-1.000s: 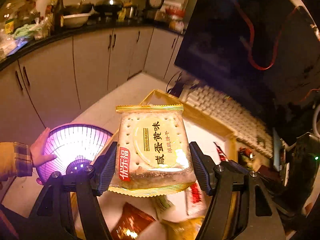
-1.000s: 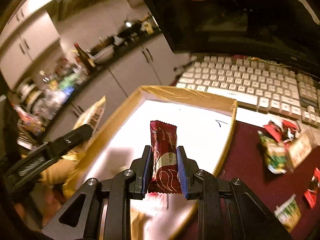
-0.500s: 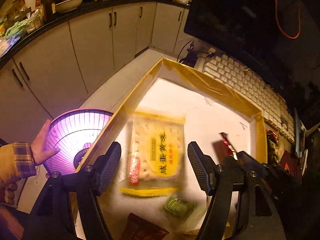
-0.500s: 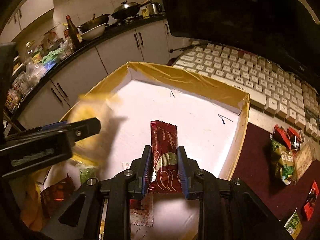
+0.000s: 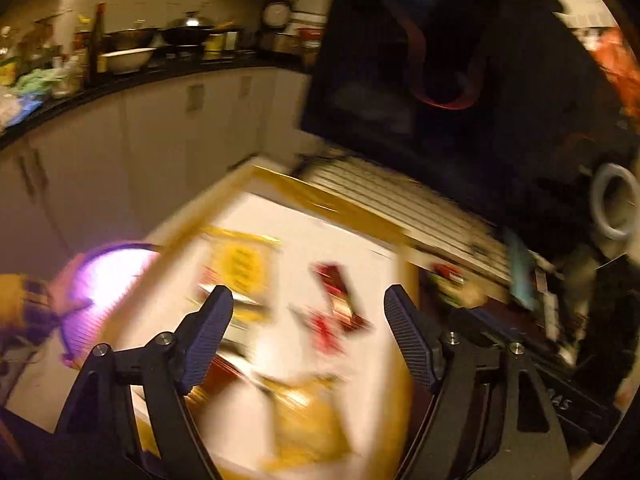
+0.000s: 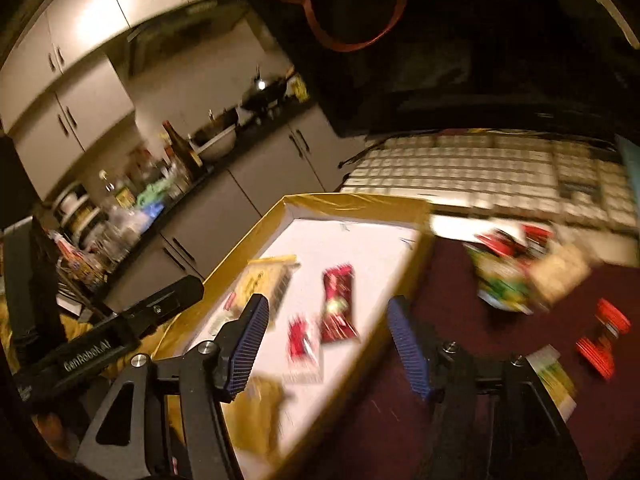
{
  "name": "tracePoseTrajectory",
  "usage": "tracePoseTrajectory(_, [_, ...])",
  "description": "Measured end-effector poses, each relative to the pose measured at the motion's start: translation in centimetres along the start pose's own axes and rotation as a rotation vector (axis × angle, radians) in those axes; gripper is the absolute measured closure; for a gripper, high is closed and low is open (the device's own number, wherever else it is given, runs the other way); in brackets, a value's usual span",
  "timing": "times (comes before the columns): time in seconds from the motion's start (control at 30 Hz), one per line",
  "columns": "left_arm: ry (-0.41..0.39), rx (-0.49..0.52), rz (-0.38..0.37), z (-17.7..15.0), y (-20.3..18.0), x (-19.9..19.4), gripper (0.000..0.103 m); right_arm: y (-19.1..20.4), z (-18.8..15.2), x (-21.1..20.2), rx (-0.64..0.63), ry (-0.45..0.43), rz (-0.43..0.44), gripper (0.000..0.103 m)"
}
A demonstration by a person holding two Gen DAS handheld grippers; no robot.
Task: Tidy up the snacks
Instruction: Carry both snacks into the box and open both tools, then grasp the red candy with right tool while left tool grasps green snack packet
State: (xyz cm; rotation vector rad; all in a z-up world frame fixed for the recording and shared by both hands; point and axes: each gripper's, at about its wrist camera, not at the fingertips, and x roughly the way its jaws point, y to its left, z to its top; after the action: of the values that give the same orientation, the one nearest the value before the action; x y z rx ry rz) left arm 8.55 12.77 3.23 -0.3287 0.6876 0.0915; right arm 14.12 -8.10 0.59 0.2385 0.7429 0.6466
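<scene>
A shallow box with a gold rim (image 5: 320,200) (image 6: 352,200) and white floor holds several snacks. The yellow cracker packet (image 5: 240,264) (image 6: 266,280) lies on its floor at the left. The dark red bar (image 5: 340,296) (image 6: 339,304) lies beside it, with a smaller red packet (image 6: 302,340) nearer me. My left gripper (image 5: 308,336) is open and empty above the box. My right gripper (image 6: 326,344) is open and empty above the box's right side. Both views are blurred.
A white keyboard (image 6: 500,172) lies behind the box under a dark monitor (image 5: 440,60). Loose snack packets (image 6: 512,276) (image 6: 600,340) lie on the dark red mat (image 6: 440,280) to the right. A glowing purple heater (image 5: 108,280) and kitchen cabinets (image 5: 140,140) stand at the left.
The cracker packet left my left gripper and landed in the box. My right gripper opened and the dark red bar now lies in the box. Both grippers have pulled back.
</scene>
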Motion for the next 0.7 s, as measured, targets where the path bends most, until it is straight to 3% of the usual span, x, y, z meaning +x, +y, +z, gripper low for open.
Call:
tracePoseTrajectory(0.13, [0.071, 0.066, -0.134, -2.7, -4.6, 0.2, 0.025, -5.7, -2.3, -4.4, 0.101, -0.026, -0.085, 0.038])
tracePoseTrajectory(0.33, [0.156, 0.178, -0.150, -5.5, -10.1, 2.2, 0.025, -13.1, -2.0, -7.4, 0.298, -0.042, -0.250, 0.038])
tracePoseTrajectory(0.5, [0.182, 0.223, -0.127, -7.0, -11.8, 2.8, 0.025, -15.6, 0.3, -4.8, 0.377, 0.044, -0.285, 0.044])
tracePoseTrajectory(0.7, [0.206, 0.203, -0.096, -7.4, -11.6, 3.5, 0.025, -15.6, 1.1, -0.1, 0.327, 0.166, -0.404, 0.053])
